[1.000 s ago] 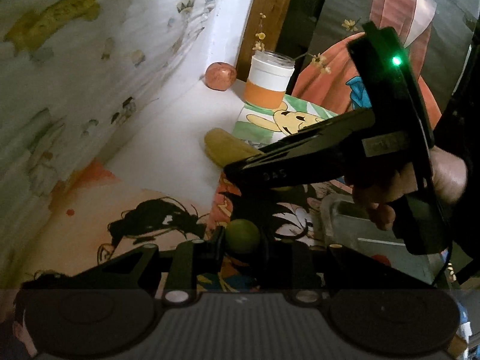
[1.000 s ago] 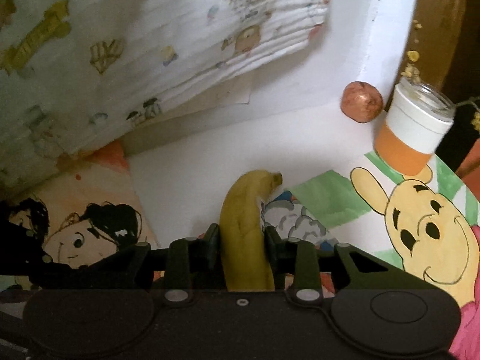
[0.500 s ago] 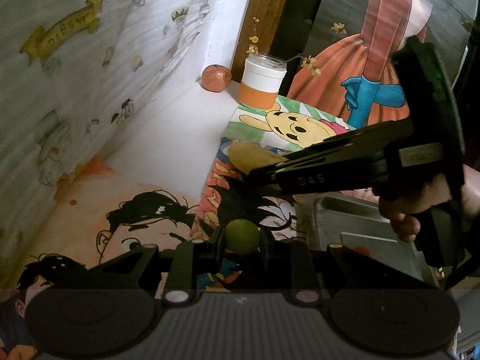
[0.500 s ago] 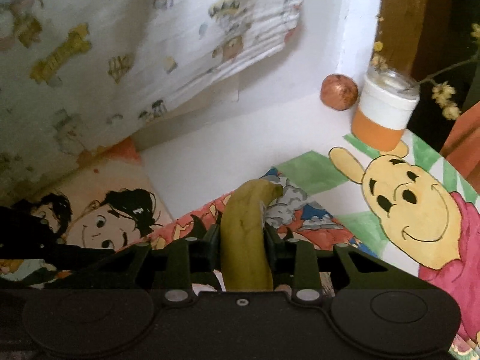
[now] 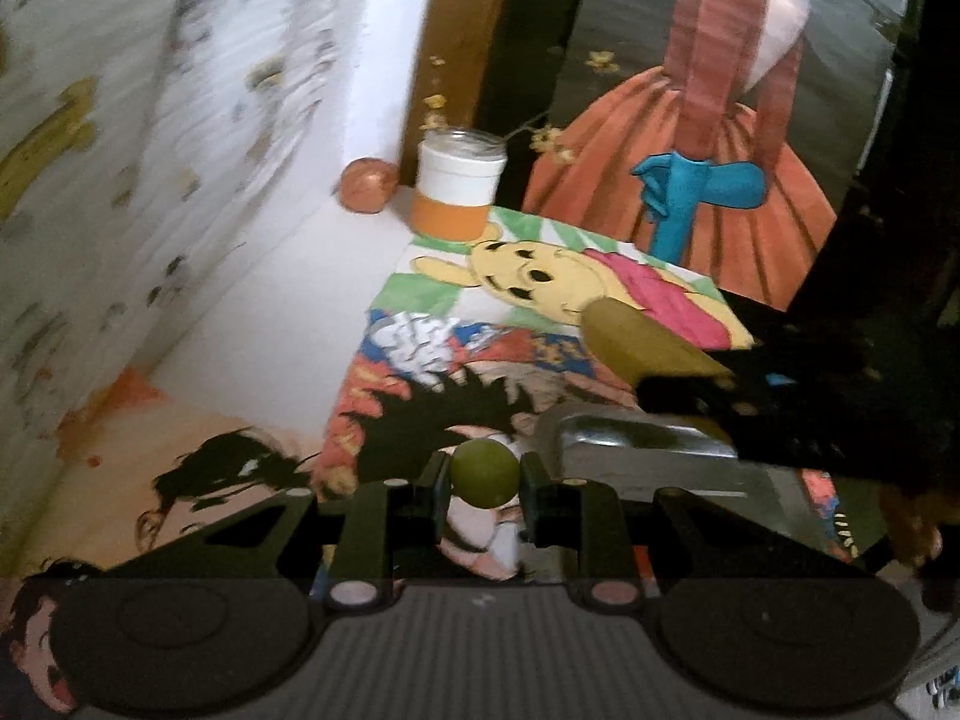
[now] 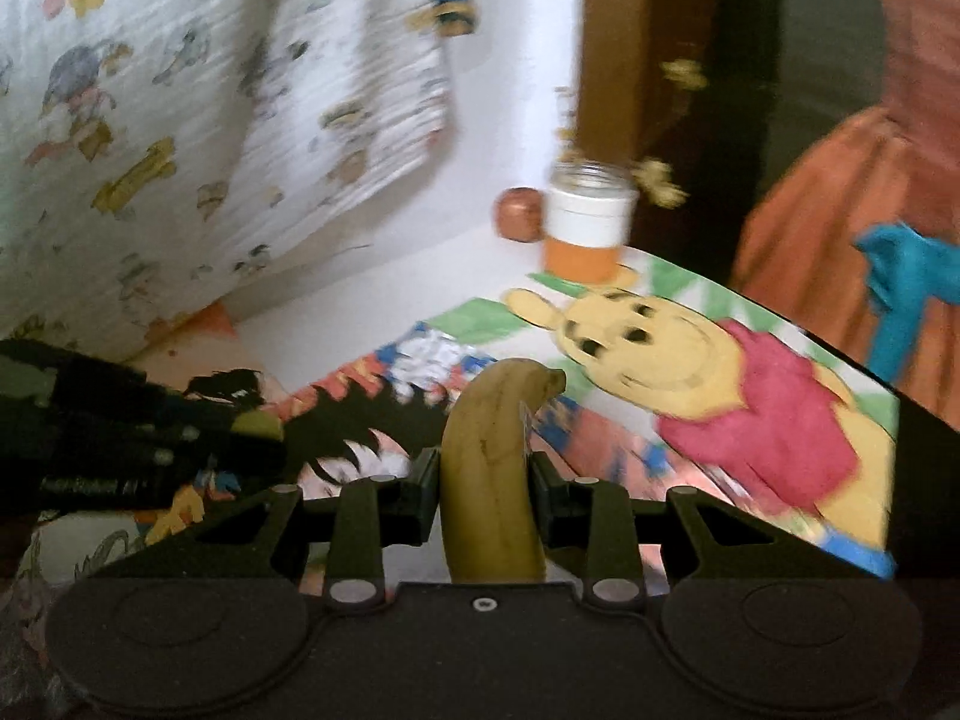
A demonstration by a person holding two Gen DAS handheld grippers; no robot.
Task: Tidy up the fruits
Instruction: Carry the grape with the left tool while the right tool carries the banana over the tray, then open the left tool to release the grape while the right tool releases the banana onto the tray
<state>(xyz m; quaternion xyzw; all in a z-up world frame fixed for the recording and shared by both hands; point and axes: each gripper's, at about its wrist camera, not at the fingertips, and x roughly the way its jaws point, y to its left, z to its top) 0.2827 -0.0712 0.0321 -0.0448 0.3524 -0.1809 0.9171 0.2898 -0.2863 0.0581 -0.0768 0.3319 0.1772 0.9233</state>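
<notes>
My left gripper (image 5: 483, 474) is shut on a small round green fruit (image 5: 485, 473), held above the cartoon-printed table cover. My right gripper (image 6: 485, 480) is shut on a yellow banana (image 6: 492, 468), whose tip points away. In the left wrist view the banana (image 5: 636, 342) and the dark right gripper reach in from the right, over a metal tray (image 5: 636, 438). In the right wrist view the left gripper (image 6: 264, 429) comes in from the left. A reddish apple (image 5: 367, 186) lies at the far corner; it also shows in the right wrist view (image 6: 521, 215).
An orange-and-white jar (image 5: 457, 191) with dried flowers stands beside the apple, also in the right wrist view (image 6: 587, 222). A patterned white cloth (image 6: 210, 120) hangs along the left wall. A dark printed cloth (image 5: 708, 120) hangs at the back right.
Both grippers have pulled back and risen with their fruit. The right gripper and banana have moved right, from the white table part to over the metal tray.
</notes>
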